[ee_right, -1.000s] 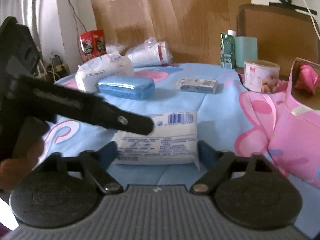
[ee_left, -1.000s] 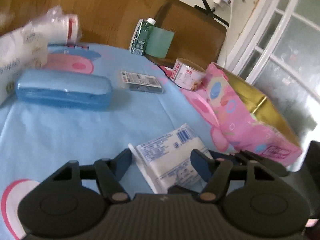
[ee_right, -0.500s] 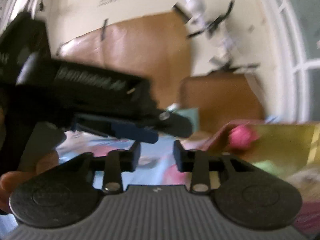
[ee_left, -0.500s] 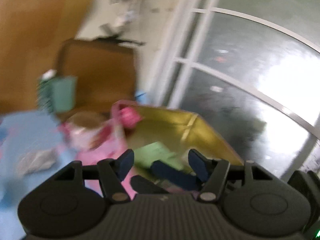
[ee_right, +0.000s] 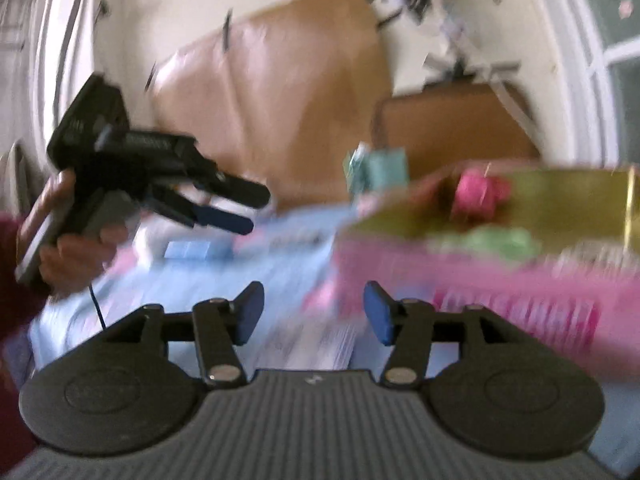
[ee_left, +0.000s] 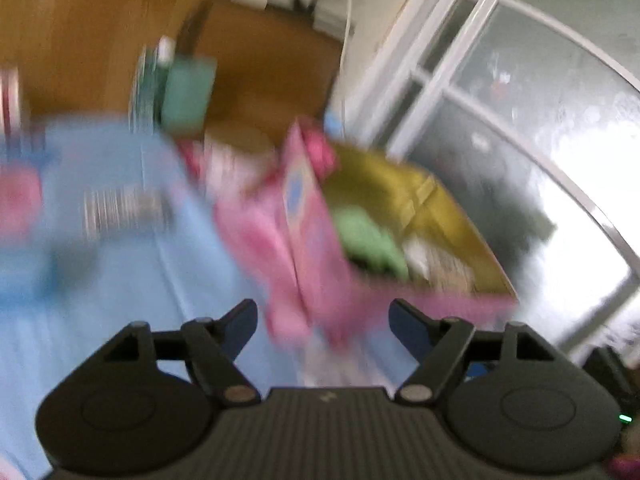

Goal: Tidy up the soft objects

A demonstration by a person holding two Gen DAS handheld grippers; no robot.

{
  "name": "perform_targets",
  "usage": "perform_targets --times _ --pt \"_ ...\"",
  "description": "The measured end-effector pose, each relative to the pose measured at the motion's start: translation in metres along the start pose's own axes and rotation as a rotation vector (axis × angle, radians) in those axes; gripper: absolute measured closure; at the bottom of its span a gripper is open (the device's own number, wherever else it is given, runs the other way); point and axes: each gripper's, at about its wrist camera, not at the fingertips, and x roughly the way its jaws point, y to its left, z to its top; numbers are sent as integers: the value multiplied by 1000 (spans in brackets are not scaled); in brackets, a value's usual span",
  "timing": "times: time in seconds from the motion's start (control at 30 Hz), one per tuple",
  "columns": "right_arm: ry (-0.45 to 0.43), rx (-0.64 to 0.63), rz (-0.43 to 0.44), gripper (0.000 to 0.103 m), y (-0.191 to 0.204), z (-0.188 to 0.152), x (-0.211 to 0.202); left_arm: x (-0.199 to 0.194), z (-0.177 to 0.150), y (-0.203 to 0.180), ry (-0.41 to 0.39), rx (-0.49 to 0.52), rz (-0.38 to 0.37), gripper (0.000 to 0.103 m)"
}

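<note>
Both views are blurred by motion. A pink box with a gold inside (ee_left: 304,240) (ee_right: 500,264) stands on the blue cloth at the right. It holds a green soft thing (ee_left: 368,236) (ee_right: 500,240), a pink soft thing (ee_left: 320,152) (ee_right: 476,192) and a white pack (ee_left: 436,260). My left gripper (ee_left: 322,320) is open and empty, above the cloth in front of the box; it also shows in the right wrist view (ee_right: 240,208). My right gripper (ee_right: 314,312) is open and empty, left of the box.
A green carton and teal cup (ee_left: 176,84) (ee_right: 376,168) stand at the table's far edge by a brown chair back (ee_left: 272,72). A flat packet (ee_left: 120,208) and a round tub (ee_left: 236,160) lie on the blue tablecloth (ee_left: 120,280). A window (ee_left: 540,140) is at right.
One second ago both grippers were low around the white pack on the cloth. Now it lies in the pink box. Both grippers are open and swinging back left towards the table.
</note>
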Motion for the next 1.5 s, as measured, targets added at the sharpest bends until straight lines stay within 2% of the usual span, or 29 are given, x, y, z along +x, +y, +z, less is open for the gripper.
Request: perform_targets --times 0.1,0.13,0.2,0.23,0.33,0.4,0.5,0.63,0.73,0.87,0.97,1.07,1.13,1.17,1.2,1.27,1.37,1.5 --pt "85 -23 43 30 8 -16 4 15 -24 9 120 -91 -92 28" --pt "111 -56 48 28 14 -20 8 23 -30 7 145 -96 -116 28" --pt "138 -135 22 25 23 -29 19 41 -39 -2 188 -66 -117 33" --pt "136 -160 8 26 27 -31 25 50 -44 -6 206 -47 -115 40" --pt "111 -183 -59 30 35 -30 39 50 -47 -12 144 7 -62 41" --pt "93 -163 -55 48 37 -26 41 40 -44 -8 122 -12 -20 41" --pt "38 -160 -15 50 42 -19 37 17 -38 -3 75 -40 -20 41" --pt "-67 -187 16 50 53 2 37 -12 -24 -15 -19 4 21 41" --pt "-160 -217 -10 50 56 22 35 -14 1 -29 -72 38 10 41" --pt "-234 -225 -130 50 33 40 28 16 40 -57 -110 134 -16 41" --pt "-255 -230 -255 50 7 47 26 61 69 -81 -99 195 -45 40" --pt "-206 -211 -421 49 -31 54 32 116 91 -98 -79 219 -64 33" --pt "-146 -219 -600 48 -49 55 44 144 98 -100 -65 206 -17 33" --pt "-124 -203 -649 48 -58 55 48 151 98 -100 -67 197 14 35" --pt "-125 -159 -655 49 -66 55 44 153 99 -97 -68 176 30 36" --pt "-174 -70 -617 49 -72 52 30 145 93 -85 -74 131 -11 36" --pt "-220 -53 -603 49 -64 49 24 114 76 -67 -114 119 -27 35" --pt "-267 -41 -508 50 -40 46 21 60 39 -33 -157 120 -11 33"
